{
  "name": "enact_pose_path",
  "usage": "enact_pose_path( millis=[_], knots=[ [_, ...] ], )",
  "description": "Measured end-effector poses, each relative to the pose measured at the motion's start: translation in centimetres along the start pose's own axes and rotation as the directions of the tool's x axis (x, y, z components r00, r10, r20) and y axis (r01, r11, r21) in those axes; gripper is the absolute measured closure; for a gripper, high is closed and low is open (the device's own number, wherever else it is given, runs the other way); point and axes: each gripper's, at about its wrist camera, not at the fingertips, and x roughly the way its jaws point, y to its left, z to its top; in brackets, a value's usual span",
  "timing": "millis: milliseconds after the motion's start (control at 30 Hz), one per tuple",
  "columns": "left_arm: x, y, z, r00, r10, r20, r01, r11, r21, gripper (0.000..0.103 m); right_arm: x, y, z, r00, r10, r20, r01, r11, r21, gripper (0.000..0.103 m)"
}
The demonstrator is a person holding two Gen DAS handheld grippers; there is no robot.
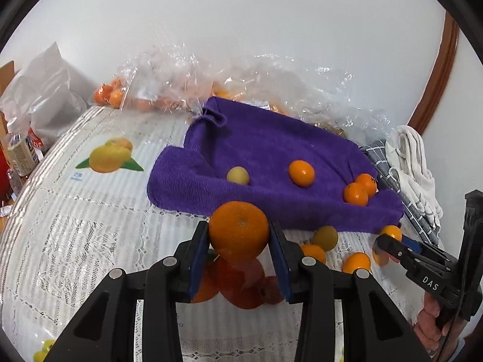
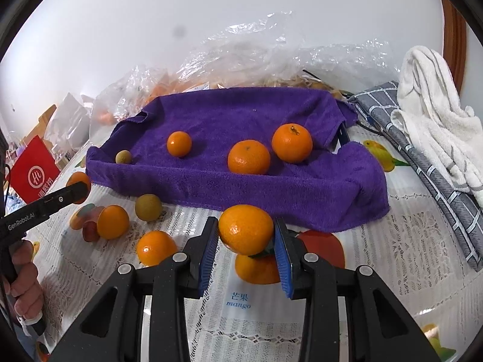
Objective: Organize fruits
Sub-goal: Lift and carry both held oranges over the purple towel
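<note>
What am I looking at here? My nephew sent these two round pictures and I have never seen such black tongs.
No robot: a person holds one hand-held gripper in each hand, each carrying a wide-angle camera looking along its two fingers. The left camera shows the left hand-held gripper clamped on an orange. The right camera shows the right hand-held gripper clamped on another orange. Ahead lies a purple towel draped like a tray, holding three oranges and a small greenish fruit. More fruit sits loose on the lace tablecloth; plastic bags lie behind.
</note>
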Motion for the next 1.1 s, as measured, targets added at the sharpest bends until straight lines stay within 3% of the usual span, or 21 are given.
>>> enact_pose_path(
  millis=[333, 600, 1100],
  knots=[
    [-0.9, -1.1, -0.1, 0.999, -0.037, 0.034, 0.036, 0.998, 0.043, 0.065, -1.0, -1.4, 0.1, 0.999, 0.003, 0.044, -0.006, 0.997, 0.075, 0.067],
    [-0.7, -0.3, 0.3, 0.998, -0.053, 0.024, 0.053, 0.999, 0.004, 0.065, -1.1, -1.3, 0.3, 0.999, 0.001, 0.045, -0.005, 0.997, 0.072, 0.067],
    [-0.9, 0.5, 0.8, 0.999, -0.012, 0.05, 0.012, 1.0, -0.006, 0.065, -1.9, -0.6, 0.4, 0.997, 0.02, 0.071, -0.023, 0.999, 0.049, 0.067]
  ],
)
